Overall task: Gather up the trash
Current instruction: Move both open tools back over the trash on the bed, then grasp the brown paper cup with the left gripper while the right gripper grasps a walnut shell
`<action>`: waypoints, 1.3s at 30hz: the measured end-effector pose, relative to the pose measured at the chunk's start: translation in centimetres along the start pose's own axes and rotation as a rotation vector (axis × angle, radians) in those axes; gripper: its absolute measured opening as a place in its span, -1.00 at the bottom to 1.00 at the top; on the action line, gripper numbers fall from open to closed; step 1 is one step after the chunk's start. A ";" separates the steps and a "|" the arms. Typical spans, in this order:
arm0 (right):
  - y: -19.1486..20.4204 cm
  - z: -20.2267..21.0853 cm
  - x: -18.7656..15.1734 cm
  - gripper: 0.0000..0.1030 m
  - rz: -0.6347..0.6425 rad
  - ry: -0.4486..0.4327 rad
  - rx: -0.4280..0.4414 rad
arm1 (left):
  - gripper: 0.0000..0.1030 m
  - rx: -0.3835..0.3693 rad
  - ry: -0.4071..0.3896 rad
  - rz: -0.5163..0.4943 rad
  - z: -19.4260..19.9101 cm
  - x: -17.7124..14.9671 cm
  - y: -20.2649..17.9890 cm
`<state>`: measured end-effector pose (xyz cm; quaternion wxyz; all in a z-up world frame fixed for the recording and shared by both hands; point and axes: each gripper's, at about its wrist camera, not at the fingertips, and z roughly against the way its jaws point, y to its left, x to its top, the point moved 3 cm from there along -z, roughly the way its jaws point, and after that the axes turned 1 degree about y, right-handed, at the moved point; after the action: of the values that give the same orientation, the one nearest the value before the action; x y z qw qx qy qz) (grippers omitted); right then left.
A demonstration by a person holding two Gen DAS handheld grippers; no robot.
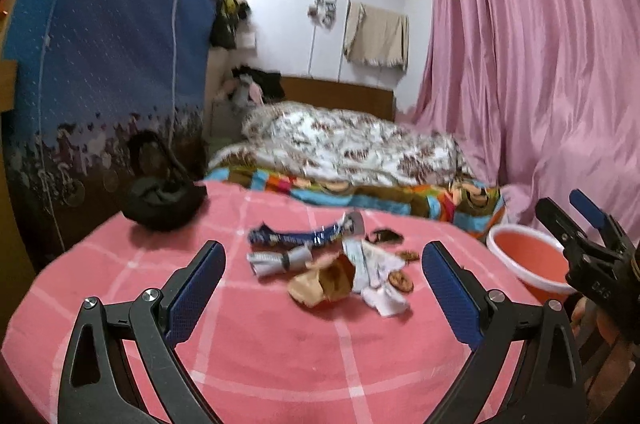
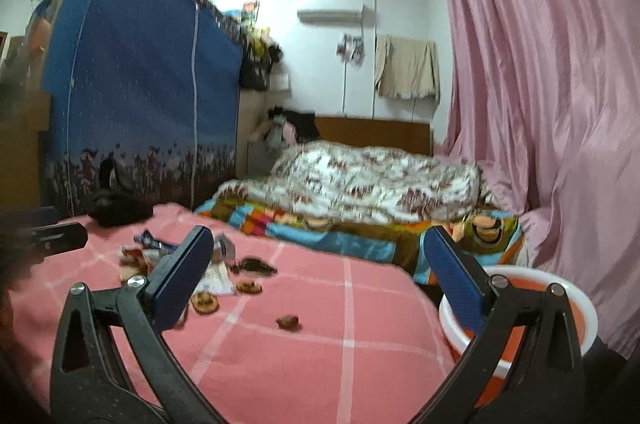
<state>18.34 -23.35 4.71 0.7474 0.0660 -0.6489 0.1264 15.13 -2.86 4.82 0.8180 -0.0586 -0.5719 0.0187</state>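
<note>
A heap of trash lies mid-table on the pink checked cloth (image 1: 260, 364): a blue wrapper (image 1: 296, 236), a rolled white paper (image 1: 276, 260), a crumpled brown paper bag (image 1: 320, 284), a white wrapper (image 1: 376, 272) and brown round scraps (image 1: 400, 281). My left gripper (image 1: 323, 246) is open, its blue pads on either side of the heap and nearer than it. My right gripper (image 2: 318, 232) is open and empty, right of the heap (image 2: 208, 264), above the table's right part. One loose brown scrap (image 2: 287, 321) lies apart. An orange basin with a white rim (image 2: 576, 304) sits off the table's right edge.
A black bag (image 1: 160, 200) rests at the table's far left corner. Behind the table is a bed with a floral quilt (image 1: 352, 144), a blue fabric wardrobe (image 1: 112, 44) on the left and a pink curtain (image 1: 540, 64) on the right.
</note>
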 end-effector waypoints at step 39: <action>1.6 -10.2 -6.8 -0.48 -0.081 0.548 0.253 | -0.73 -0.067 0.460 0.129 -9.2 -1.9 2.2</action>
<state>26.81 -19.80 -3.61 0.8849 0.1478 -0.3990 0.1894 23.15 -1.53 -0.34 0.9215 -0.1246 -0.3657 0.0381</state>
